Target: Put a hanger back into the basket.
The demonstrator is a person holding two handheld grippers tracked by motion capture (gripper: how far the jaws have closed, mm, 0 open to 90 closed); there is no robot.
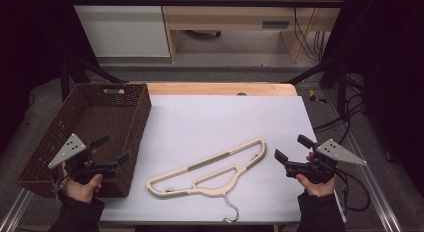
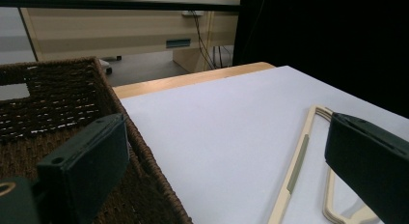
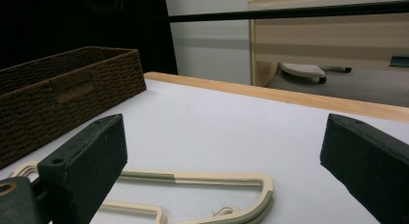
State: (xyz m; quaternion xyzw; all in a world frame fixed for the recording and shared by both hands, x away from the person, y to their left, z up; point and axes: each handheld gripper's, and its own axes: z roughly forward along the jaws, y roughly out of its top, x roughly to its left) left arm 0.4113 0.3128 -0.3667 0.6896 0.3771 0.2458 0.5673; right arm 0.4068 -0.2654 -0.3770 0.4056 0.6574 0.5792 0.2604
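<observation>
Two tongs, left tongs (image 1: 114, 149) and right tongs (image 1: 291, 147), both wide, empty. Hanger (image 1: 210, 169) flat on counter (image 1: 200, 117) between them, beside basket (image 1: 131, 123). Likely light, stiff, slick; grip padded shoulder bar.

hanger (image 1: 207, 168): smooth cream plastic, metal hook | basket (image 1: 60, 127): rough brown wicker | table (image 1: 210, 117): matt white

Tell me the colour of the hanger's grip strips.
Olive-grey strips on a cream hanger, clearest in the high view.
</observation>
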